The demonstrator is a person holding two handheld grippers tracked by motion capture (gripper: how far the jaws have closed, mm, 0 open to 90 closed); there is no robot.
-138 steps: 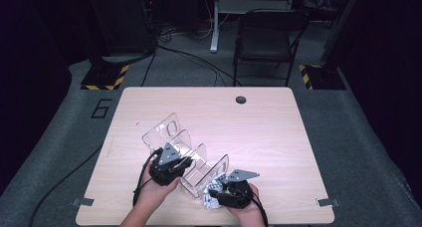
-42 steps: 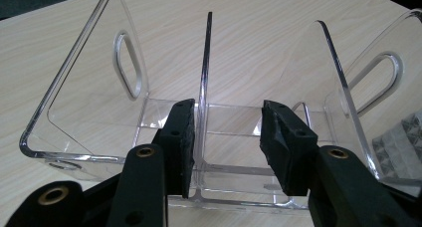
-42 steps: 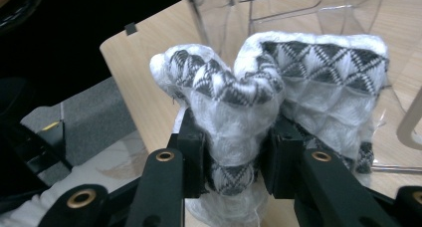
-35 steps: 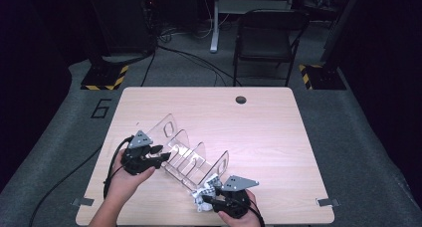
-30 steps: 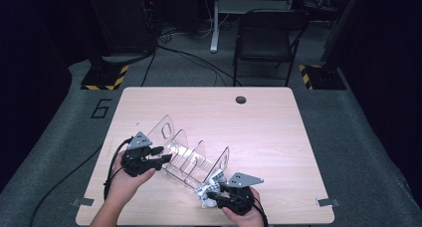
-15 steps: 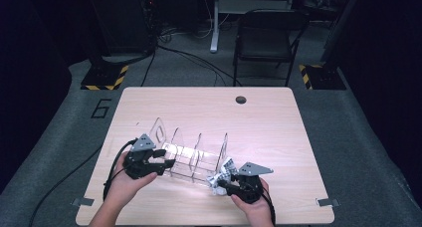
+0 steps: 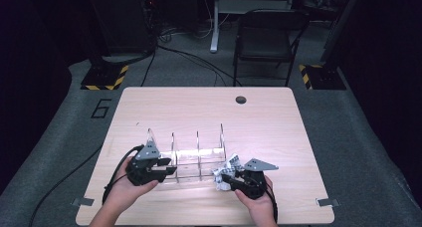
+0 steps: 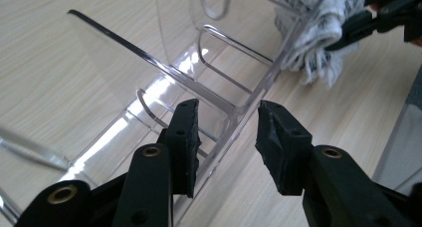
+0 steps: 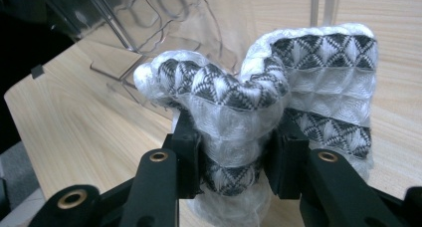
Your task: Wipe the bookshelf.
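A clear acrylic rack (image 7: pixel 196 155) with several upright dividers stands on the wooden table (image 7: pixel 209 112), its length along the front edge. My left gripper (image 7: pixel 169 168) is at the rack's left end. In the left gripper view the rack's (image 8: pixel 199 82) thin front edge runs between the jaws. The left gripper (image 8: pixel 226 106) has just been closing, with a gap still beside the right pad. My right gripper (image 7: pixel 230 179) is shut on a bunched black-and-white patterned cloth (image 7: pixel 224 173) at the rack's right end. Both pads pinch the cloth (image 9: pixel 234 102) close to the clear plastic.
A round cable hole (image 7: pixel 241 99) sits near the table's far edge. Behind the table stand a dark chair (image 7: pixel 266 38) and yellow-and-black striped bases (image 7: pixel 105 77). Both hands are close to the table's front edge (image 7: pixel 199 222).
The rack has swung from a diagonal to lie along the table's front edge. My right gripper has moved right with the cloth. The left hand has stayed at the rack's left end.
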